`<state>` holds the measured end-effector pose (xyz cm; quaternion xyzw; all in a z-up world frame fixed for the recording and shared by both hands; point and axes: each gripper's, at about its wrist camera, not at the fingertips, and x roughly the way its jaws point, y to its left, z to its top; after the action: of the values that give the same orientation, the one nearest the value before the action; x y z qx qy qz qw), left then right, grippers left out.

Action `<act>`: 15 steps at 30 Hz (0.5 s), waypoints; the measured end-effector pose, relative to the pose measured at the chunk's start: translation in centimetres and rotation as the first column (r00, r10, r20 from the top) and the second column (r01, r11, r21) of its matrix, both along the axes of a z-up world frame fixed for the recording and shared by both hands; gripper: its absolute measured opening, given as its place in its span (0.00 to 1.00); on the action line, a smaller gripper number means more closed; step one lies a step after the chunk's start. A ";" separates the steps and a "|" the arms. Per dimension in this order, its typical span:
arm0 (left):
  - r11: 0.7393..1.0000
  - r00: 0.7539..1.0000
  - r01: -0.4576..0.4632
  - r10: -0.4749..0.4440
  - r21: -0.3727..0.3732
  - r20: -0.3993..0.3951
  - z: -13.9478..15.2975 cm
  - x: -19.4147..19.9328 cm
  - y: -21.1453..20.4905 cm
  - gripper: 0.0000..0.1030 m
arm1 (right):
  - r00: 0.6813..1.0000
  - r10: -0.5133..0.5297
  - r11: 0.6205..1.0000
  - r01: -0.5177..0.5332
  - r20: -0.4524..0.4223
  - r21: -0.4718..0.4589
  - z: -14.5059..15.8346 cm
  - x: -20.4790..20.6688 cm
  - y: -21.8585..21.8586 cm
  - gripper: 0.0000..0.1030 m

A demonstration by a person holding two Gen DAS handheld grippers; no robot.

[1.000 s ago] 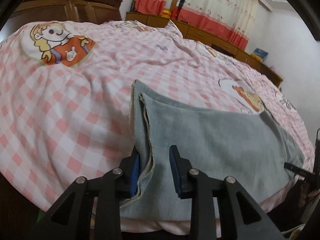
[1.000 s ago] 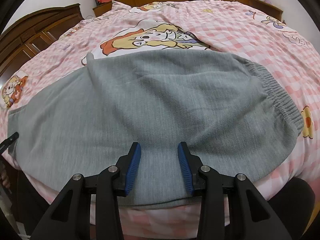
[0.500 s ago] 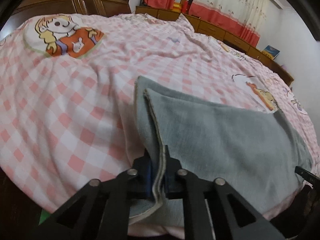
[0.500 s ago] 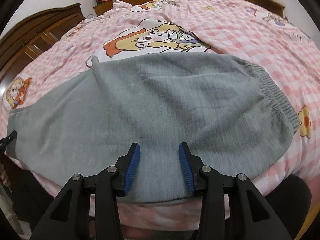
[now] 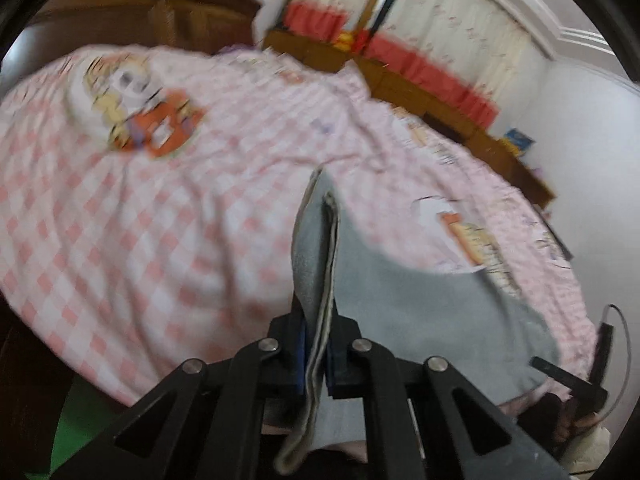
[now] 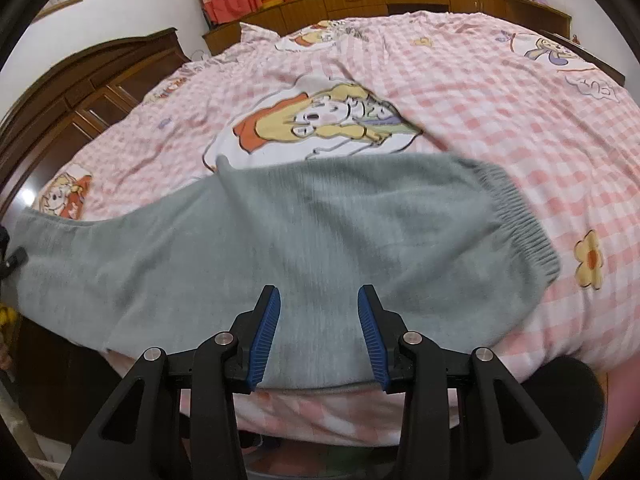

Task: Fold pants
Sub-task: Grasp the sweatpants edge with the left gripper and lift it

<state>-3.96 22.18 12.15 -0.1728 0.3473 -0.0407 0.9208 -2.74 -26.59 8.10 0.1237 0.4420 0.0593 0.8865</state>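
Grey pants (image 6: 312,240) lie across the near edge of a pink checked bed, waistband (image 6: 524,224) to the right. My left gripper (image 5: 316,344) is shut on the hem end of the pants legs (image 5: 316,264) and lifts it off the bed; the cloth hangs between its pads. The left wrist view is blurred. My right gripper (image 6: 318,320) is open and empty, just above the middle of the pants near the bed's front edge. The left gripper's tip shows at the left edge of the right wrist view (image 6: 14,260).
The pink checked bedspread (image 6: 480,112) with cartoon prints covers the bed. A dark wooden wardrobe (image 6: 80,92) stands at the left. Low wooden cabinets (image 6: 400,0) and red-trimmed curtains (image 5: 420,40) run along the far wall.
My left gripper closed on the leg hems and has lifted them, pulling the cloth up and inward. My right gripper stayed open and drew back slightly.
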 end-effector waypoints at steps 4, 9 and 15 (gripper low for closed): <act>0.994 0.993 0.106 -0.104 -0.020 0.055 4.2 -0.3 -3.0 0.07 | 1.000 -0.011 1.000 0.011 0.012 0.005 1.3 -0.8 -0.9 0.40; 0.961 0.968 0.246 -0.237 -0.122 0.086 7.4 0.8 -7.4 0.07 | 0.999 -0.018 0.999 0.016 0.044 0.028 2.3 -1.7 -1.9 0.40; 0.912 0.922 0.386 -0.376 -0.142 0.088 8.3 3.0 -15.3 0.07 | 0.999 -0.033 0.999 0.033 0.029 0.015 1.0 -1.6 -2.6 0.40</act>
<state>-0.96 6.92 20.43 -0.1723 0.3428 -0.2517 0.8885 -4.39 -29.23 9.07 0.1366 0.4265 0.0495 0.8928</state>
